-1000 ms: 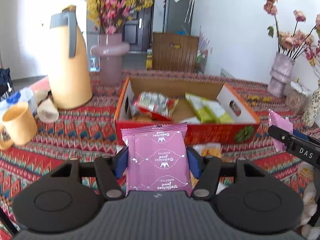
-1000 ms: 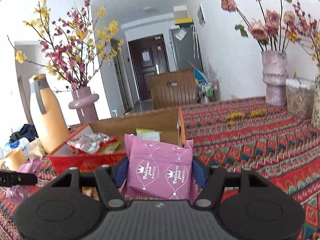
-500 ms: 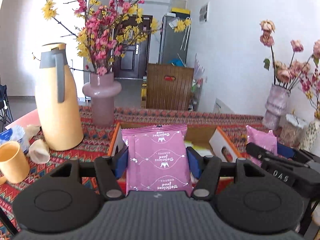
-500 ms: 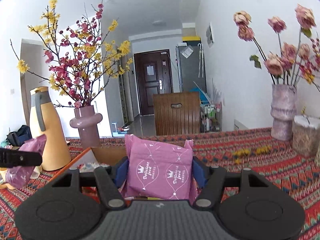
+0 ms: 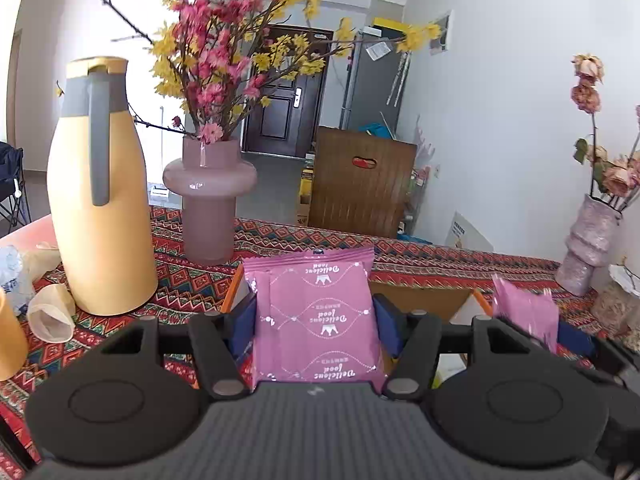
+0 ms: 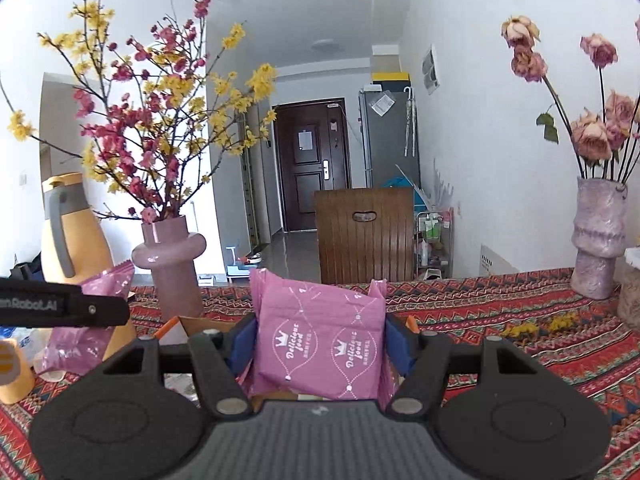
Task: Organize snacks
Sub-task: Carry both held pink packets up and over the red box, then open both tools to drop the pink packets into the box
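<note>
While each gripper clamps 1 pink snack packet, left gripper (image 5: 316, 320) and right gripper (image 6: 320, 340) hold theirs just above the cardboard box (image 5: 416, 300); the packets look light, soft, crinkly, best pinched across both side edges.

Two pink snack packets are being seen, one (image 5: 316, 316) clamped in the left gripper (image 5: 316, 320) and one (image 6: 320, 340) clamped in the right gripper (image 6: 320, 344), so two grippers are being counted. One cardboard box (image 5: 420, 300) is being shown behind them. One yellow jug (image 5: 100, 200) and one yellow mug (image 5: 10, 348) are being counted on one patterned tablecloth (image 6: 520, 320). Two vases are being counted with certainty: a smooth pink one (image 5: 210, 196) with blossom branches and a textured one (image 6: 598, 236) with dried roses. At least two overturned paper cups (image 5: 52, 318) are being made out near the jug; their exact number cannot be told.
</note>
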The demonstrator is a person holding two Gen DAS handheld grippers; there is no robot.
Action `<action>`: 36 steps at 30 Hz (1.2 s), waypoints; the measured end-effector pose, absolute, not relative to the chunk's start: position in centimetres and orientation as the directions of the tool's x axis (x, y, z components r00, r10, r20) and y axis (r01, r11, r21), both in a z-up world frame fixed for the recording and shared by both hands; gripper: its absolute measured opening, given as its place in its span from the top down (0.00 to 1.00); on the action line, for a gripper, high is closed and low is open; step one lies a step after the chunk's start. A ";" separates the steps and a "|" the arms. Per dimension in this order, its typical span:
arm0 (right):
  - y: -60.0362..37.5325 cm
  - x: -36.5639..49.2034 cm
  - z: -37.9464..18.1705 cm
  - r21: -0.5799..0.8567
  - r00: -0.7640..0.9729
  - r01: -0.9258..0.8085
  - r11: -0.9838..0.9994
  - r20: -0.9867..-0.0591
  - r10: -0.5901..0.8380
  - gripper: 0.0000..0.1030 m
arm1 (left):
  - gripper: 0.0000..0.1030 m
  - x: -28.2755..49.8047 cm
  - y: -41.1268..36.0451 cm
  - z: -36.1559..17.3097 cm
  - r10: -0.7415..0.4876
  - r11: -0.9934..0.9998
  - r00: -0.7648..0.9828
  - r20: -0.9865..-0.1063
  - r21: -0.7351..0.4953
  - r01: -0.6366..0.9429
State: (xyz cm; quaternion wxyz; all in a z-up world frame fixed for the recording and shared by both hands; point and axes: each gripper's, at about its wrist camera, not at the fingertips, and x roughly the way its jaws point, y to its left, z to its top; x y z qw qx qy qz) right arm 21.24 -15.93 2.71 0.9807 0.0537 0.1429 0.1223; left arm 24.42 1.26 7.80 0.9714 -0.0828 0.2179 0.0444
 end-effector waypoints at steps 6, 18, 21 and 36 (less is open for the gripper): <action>-16.1 22.8 0.5 0.149 0.920 -0.212 0.966 -0.304 0.248 0.37 | 0.40 25.7 1.9 5.7 0.058 0.984 0.913 -0.405 -0.133 -0.121; -14.8 24.1 -1.9 0.102 0.899 -0.194 0.976 -0.379 0.219 0.37 | 0.40 26.9 1.3 3.6 0.051 0.991 0.895 -0.443 -0.091 -0.102; -14.8 24.2 -2.2 0.104 0.893 -0.189 0.976 -0.395 0.215 0.37 | 0.40 27.1 1.0 3.0 0.048 0.993 0.885 -0.464 -0.078 -0.094; -14.8 24.5 -2.7 0.109 0.877 -0.190 0.976 -0.427 0.219 0.13 | 0.00 26.4 1.4 2.9 0.090 0.987 0.893 -0.440 -0.078 -0.138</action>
